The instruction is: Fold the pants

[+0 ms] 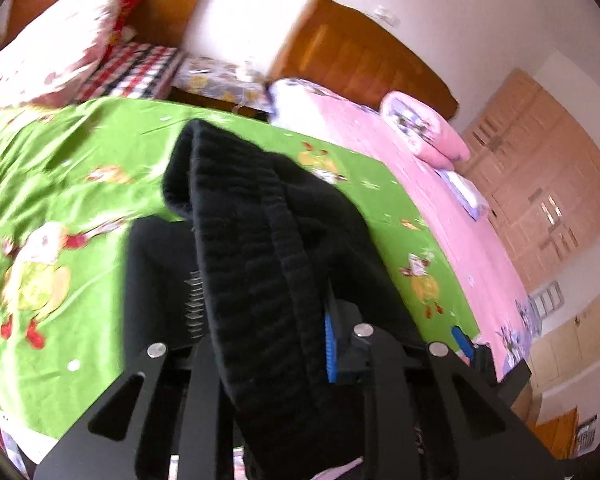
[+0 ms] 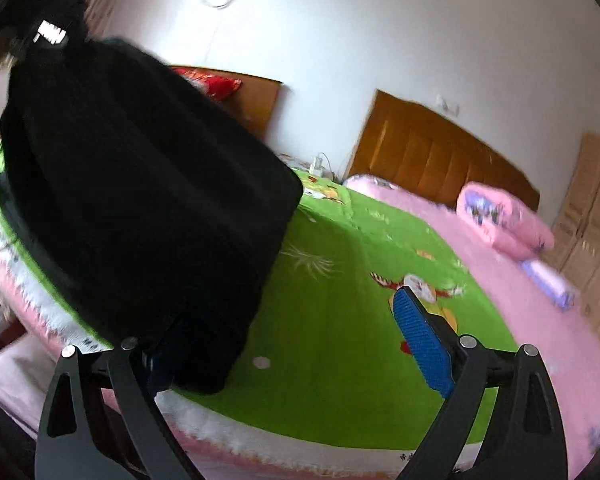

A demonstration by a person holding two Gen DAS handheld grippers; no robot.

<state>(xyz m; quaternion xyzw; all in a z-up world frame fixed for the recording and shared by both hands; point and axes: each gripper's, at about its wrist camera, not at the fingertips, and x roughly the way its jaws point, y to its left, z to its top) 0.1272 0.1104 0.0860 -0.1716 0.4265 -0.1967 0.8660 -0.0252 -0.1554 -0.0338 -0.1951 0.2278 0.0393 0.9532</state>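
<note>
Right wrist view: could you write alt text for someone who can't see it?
Black pants hang over a green cartoon-print bedsheet, draped over the left finger of the right gripper, whose jaws stand wide apart. A pink bed lies beyond.

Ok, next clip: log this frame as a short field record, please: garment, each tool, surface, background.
garment: black pants, lifted above the bed, bunched and hanging
left tool: shut on the pants, fabric draped over its fingers
right tool: open; blue pad bare, pants hang over its other finger
surface: green cartoon-print sheet on the bed
background: pink bed alongside, wooden headboard, white wall
image quality: motion blur in both views
</note>
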